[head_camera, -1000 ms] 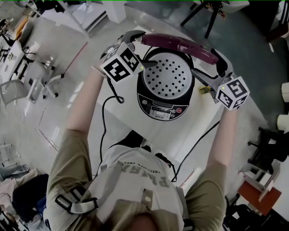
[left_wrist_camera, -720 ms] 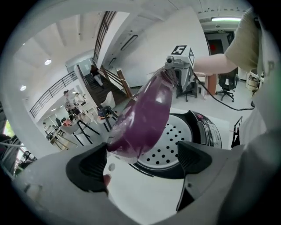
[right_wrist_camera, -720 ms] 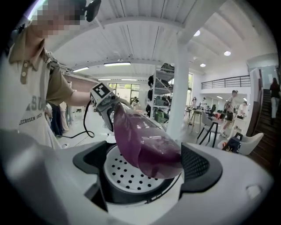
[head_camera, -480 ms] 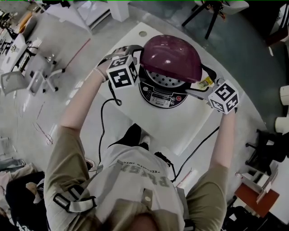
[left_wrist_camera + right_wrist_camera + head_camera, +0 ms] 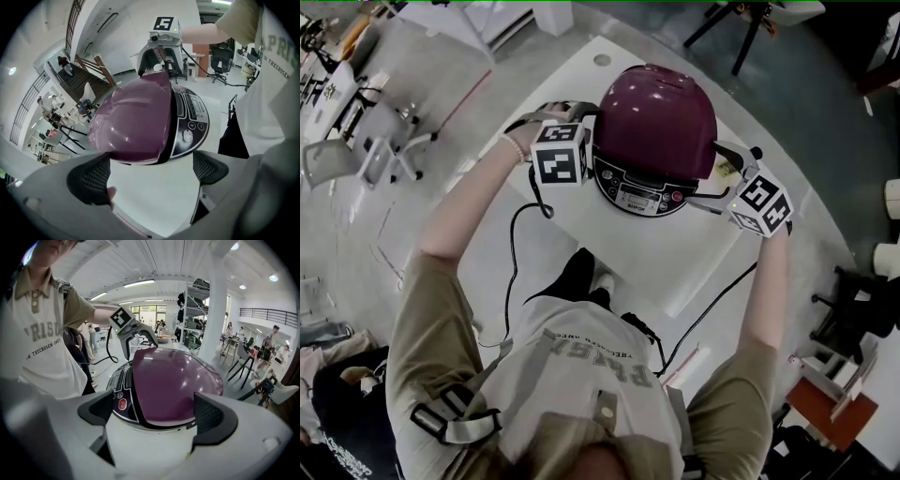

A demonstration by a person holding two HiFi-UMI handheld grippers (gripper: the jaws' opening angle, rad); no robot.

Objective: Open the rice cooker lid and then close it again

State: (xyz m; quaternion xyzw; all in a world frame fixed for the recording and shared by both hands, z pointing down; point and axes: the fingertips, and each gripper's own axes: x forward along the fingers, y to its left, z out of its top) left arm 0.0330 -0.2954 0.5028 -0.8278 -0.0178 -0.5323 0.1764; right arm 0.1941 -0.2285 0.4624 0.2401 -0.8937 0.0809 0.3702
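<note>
Head view: the rice cooker (image 5: 639,197) stands on the table (image 5: 675,267), with its lid (image 5: 661,108) down.

Left gripper view: the left gripper (image 5: 150,173) fingers are wide apart, have just been opening, and hold nothing.

Right gripper view: the right gripper (image 5: 157,416) fingers are apart and empty.

The task appears nearly complete; latching is unconfirmed.

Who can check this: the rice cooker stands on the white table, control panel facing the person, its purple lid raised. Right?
Not quite: the head view shows the purple lid down over the rice cooker, not raised. The rest holds: it stands on the white table, control panel facing the person.
</note>
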